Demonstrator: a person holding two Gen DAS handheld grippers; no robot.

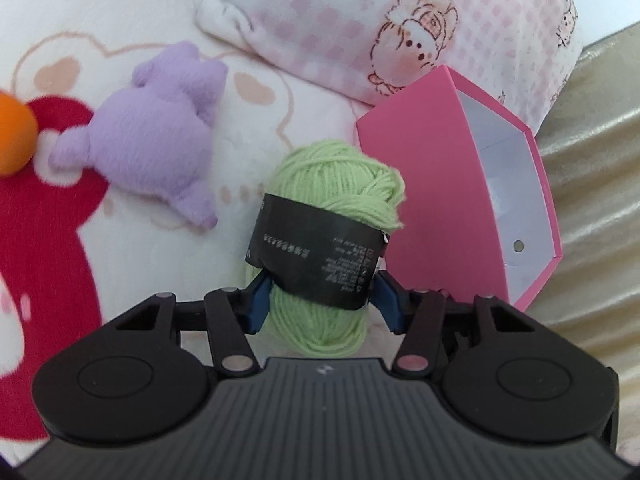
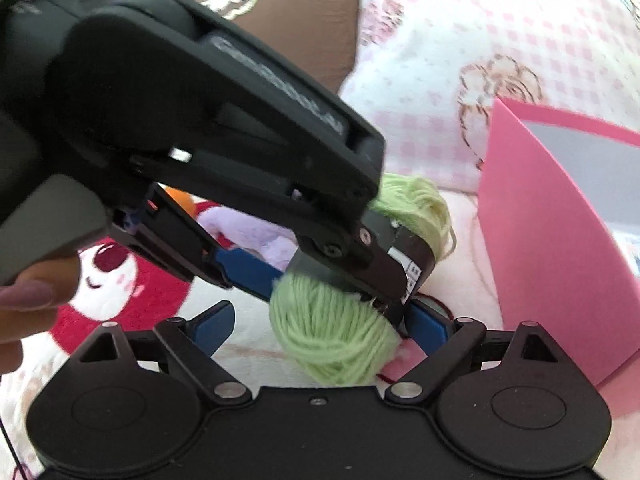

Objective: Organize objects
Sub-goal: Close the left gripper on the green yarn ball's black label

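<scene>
A light-green yarn ball (image 1: 336, 176) with a black paper band lies on a plush cartoon blanket (image 1: 48, 220). My left gripper (image 1: 324, 304) is shut on its near half, blue pads pressing both sides. From the right wrist view the left gripper (image 2: 324, 280) reaches in from the upper left over the yarn ball (image 2: 332, 332). My right gripper (image 2: 322, 324) stands open just in front of it, with its pads wide of the yarn. A pink box (image 1: 424, 184) with a white inside stands open just right of the yarn.
A purple plush toy (image 1: 160, 140) and an orange ball (image 1: 12, 136) lie left of the yarn. A pink checked pillow (image 1: 360, 20) lies behind the box. Beige fabric (image 1: 592, 160) borders the right side. A person's fingers (image 2: 28, 292) hold the left gripper's handle.
</scene>
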